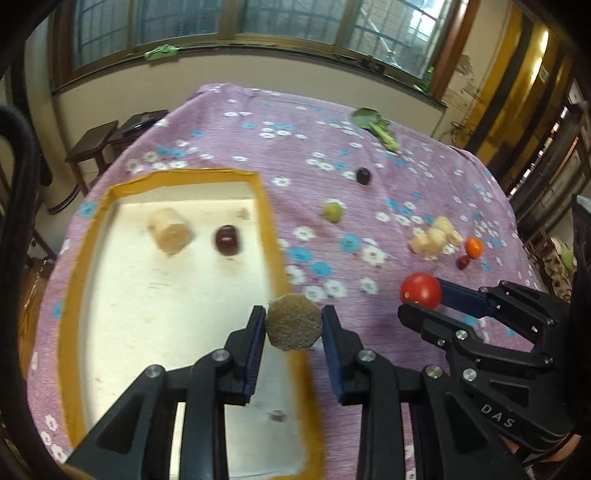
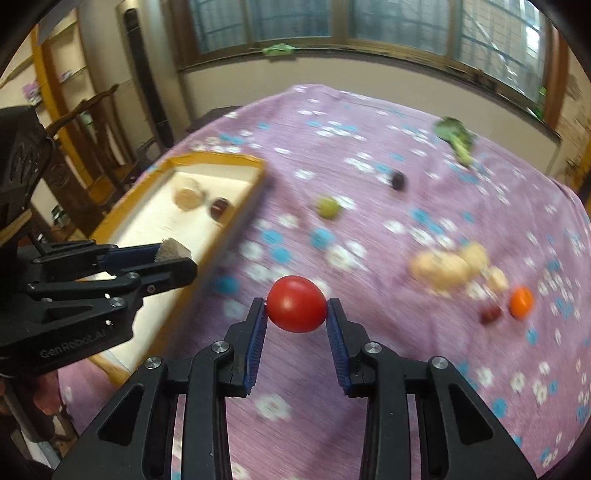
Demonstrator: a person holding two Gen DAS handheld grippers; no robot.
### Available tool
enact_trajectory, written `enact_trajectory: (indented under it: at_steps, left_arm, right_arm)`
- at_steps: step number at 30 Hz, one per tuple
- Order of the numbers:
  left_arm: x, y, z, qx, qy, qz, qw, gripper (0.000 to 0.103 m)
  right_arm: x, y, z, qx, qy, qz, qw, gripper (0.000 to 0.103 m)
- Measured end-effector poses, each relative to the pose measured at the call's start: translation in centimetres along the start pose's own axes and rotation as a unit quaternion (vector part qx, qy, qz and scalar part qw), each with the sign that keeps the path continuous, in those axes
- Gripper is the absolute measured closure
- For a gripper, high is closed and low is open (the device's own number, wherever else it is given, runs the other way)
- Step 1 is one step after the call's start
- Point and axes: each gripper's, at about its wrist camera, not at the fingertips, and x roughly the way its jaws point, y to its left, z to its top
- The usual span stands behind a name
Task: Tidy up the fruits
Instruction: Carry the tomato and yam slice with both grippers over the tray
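left gripper (image 1: pixel 294 325) clamps a brown kiwi slice (image 1: pixel 293 321), flat face toward the camera, over the tray (image 1: pixel 273 229) rim; right gripper (image 2: pixel 296 309) grips a tomato (image 2: pixel 296 303), long axis spanning the pads

We see a wide wood-framed window (image 1: pixel 236 22) above a cream wall (image 1: pixel 258 70), and dark wooden chairs (image 2: pixel 107 147) at left.

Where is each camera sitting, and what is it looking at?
Left wrist: on the left gripper, looking down past its brown fuzzy fruit at the tray; the right gripper shows too.
Right wrist: on the right gripper, looking down past its red tomato at the purple tablecloth; the left gripper sits left.
Shared: tray, tomato, green grape, windows.
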Motion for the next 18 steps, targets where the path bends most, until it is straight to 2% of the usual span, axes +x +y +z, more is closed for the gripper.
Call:
enact_trajectory:
  at_steps: [9,18]
  left_arm:
    - [0.7,6.8,0.4,-0.035,0.006,0.045,0.9983,0.070]
    - [3.0,11.3,0.8,-0.049,0.029,0.072,0.9958,0.070]
  right_arm:
    - [3.7,6.1,3.5,-0.039,0.001,0.037,0.999,0.071]
    - [8.4,9.3,4.8,-0.061,0.026,0.045,0.997,0.071]
